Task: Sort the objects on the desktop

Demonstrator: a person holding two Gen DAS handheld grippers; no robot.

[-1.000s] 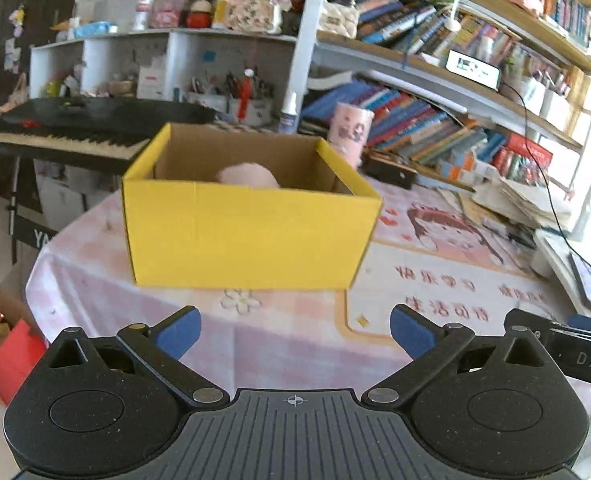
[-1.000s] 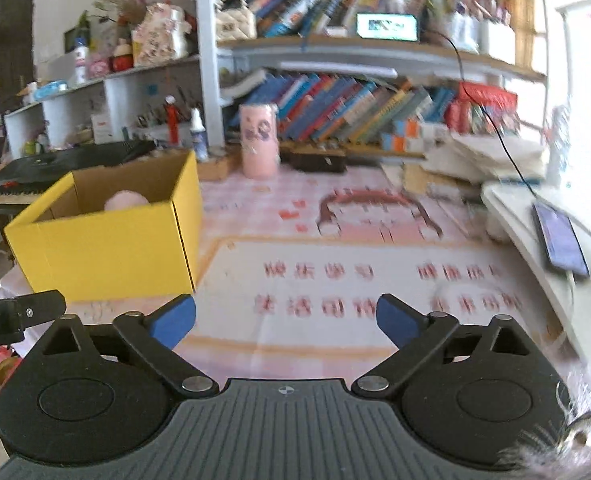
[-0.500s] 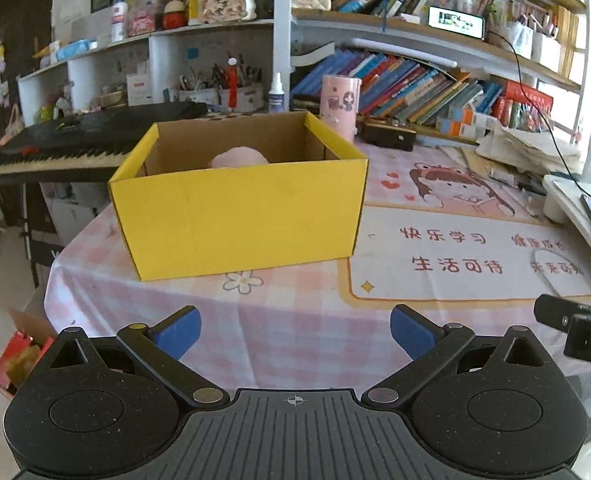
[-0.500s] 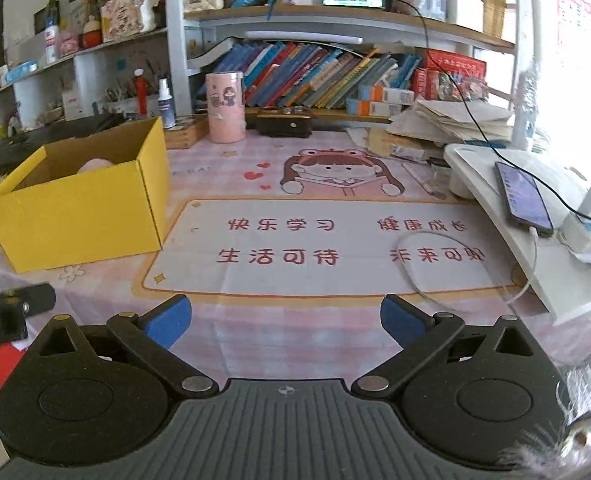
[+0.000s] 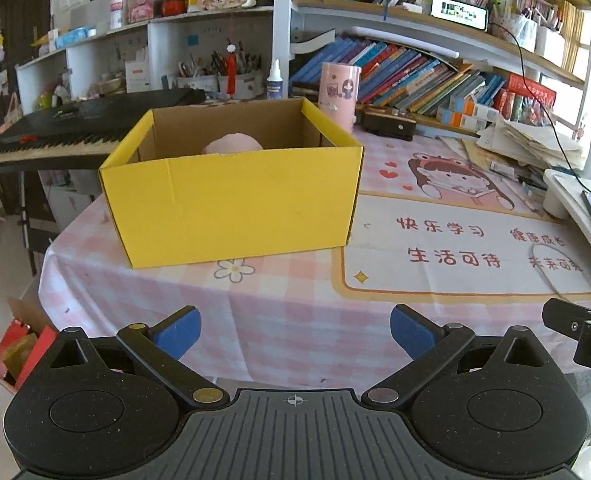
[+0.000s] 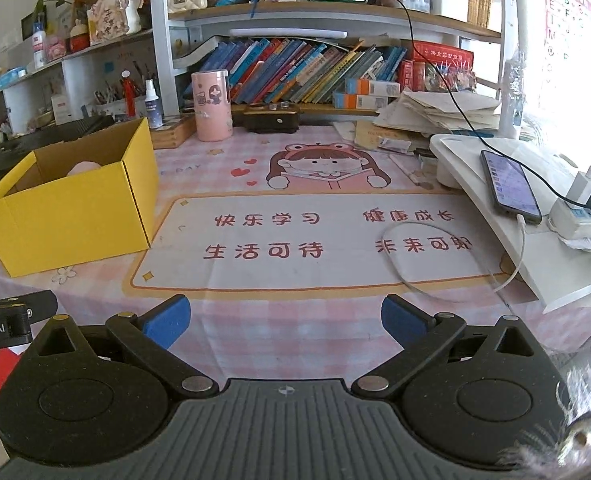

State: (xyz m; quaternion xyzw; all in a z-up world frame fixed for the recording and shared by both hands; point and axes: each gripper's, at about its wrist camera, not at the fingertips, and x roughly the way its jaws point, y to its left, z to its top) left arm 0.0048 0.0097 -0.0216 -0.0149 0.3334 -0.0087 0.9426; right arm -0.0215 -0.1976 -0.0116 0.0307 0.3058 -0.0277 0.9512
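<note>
Yellow box (image 5: 235, 196) sits open-topped on the pink checked tablecloth (image 5: 287, 320), left-centre of the left wrist view, well ahead of the left gripper (image 5: 295, 330). Pink rounded object (image 5: 233, 145) inside the box, only its top showing above the front wall; can't tell what it is. Left gripper jaws spread wide, nothing between the blue pads (image 5: 177, 330), hanging over the near table edge. Pink cylinder cup (image 5: 339, 94) stands upright behind the box's right rear corner. Black keyboard (image 5: 75, 128) off the table to the left. Part of the right gripper shows at the right edge.

Right wrist view: yellow box (image 6: 71, 208) far left on the table, pink object (image 6: 83, 167) barely visible inside. Right gripper (image 6: 285, 318) jaws wide apart, holding nothing, over the near edge of the printed mat (image 6: 315, 240). White cable (image 6: 455, 264) loops on the mat's right side, running to a phone (image 6: 509, 186) on the white stand (image 6: 535, 248). Pink cup (image 6: 211, 106) upright at the back, near the books (image 6: 295, 72).
</note>
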